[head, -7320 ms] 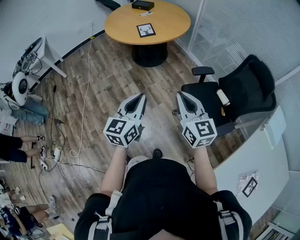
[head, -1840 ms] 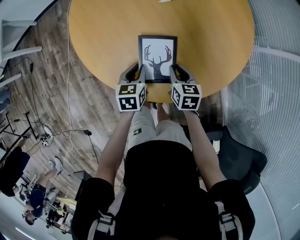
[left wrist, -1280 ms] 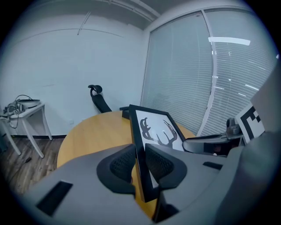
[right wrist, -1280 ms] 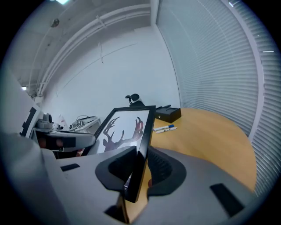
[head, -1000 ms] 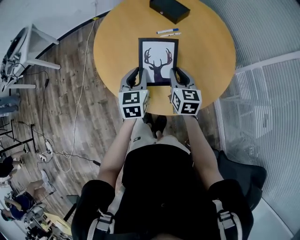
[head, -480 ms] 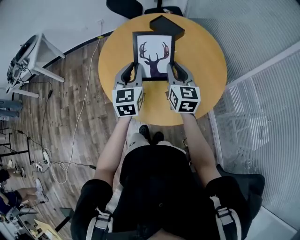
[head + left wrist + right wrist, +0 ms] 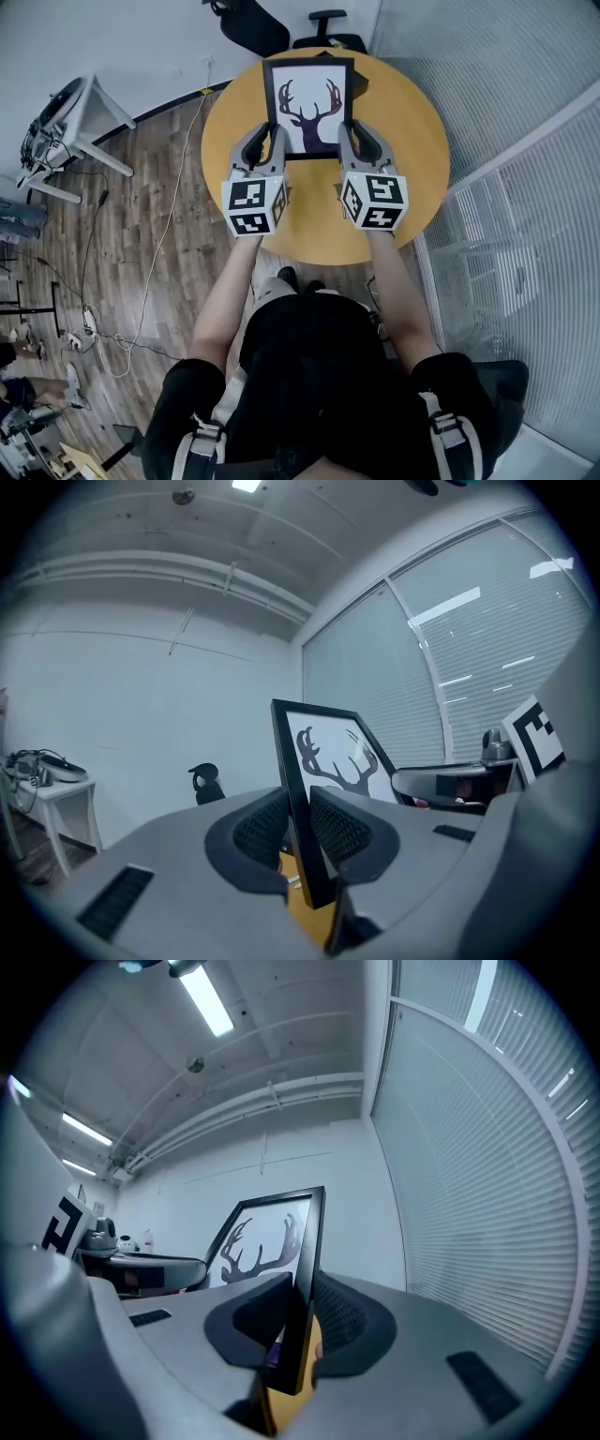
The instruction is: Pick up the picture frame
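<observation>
Far out to the left of my left claw point(image 7: 265, 141) a white desk point(image 7: 86, 105) stands on the wood floor point(image 7: 159, 216), well clear of anything I hold. The left claw points forward over the near half of the round table point(image 7: 417, 150). Its jaws are at a narrow setting, clamped on the left rail of the picture frame point(image 7: 309, 101) close to the bottom corner, one ribbed pad on the front face and one on the back. In the left gripper view the black rail rises straight up out of those pads, and the orange tabletop shows below the frame's corner.

The frame sits between the two claws and ahead of their tips, standing upright, with its face towards me. It has a black border around a dark stag's-head silhouette on white. Beyond its top edge, past both claws, there are two black office chairs point(image 7: 251, 23).

My right claw point(image 7: 357, 141) mirrors the left, with its jaws narrow and pinching the frame's right rail low down. In the right gripper view the rail stands upright between the pads. Out to the right of that claw runs a wall of blinds point(image 7: 506, 84).
</observation>
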Tool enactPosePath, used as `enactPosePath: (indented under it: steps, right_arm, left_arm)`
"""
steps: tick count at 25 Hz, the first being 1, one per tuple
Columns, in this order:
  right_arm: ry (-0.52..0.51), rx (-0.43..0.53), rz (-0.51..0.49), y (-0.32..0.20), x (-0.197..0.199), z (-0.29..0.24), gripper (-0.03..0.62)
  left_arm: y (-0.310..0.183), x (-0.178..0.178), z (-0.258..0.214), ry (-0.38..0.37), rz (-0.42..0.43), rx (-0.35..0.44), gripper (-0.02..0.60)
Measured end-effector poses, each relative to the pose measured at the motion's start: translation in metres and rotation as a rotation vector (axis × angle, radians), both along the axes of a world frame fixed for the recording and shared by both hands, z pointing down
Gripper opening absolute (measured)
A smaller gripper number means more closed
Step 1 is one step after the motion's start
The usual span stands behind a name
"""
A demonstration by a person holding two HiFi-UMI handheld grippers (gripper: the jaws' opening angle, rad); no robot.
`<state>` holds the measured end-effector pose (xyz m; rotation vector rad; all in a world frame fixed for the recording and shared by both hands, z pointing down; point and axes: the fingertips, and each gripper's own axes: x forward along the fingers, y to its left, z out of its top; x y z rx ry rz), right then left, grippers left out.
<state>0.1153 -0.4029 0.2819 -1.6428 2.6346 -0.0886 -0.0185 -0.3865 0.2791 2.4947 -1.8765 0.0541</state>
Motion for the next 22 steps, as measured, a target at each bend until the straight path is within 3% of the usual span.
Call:
enactPosePath:
  steps: [22]
  right_arm:
    - [-0.009,-0.006,0.017,0.005,0.0,-0.008,0.086]
  left_arm:
    - [0.004,0.0,-0.012,-0.008,0.04,0.015,0.081]
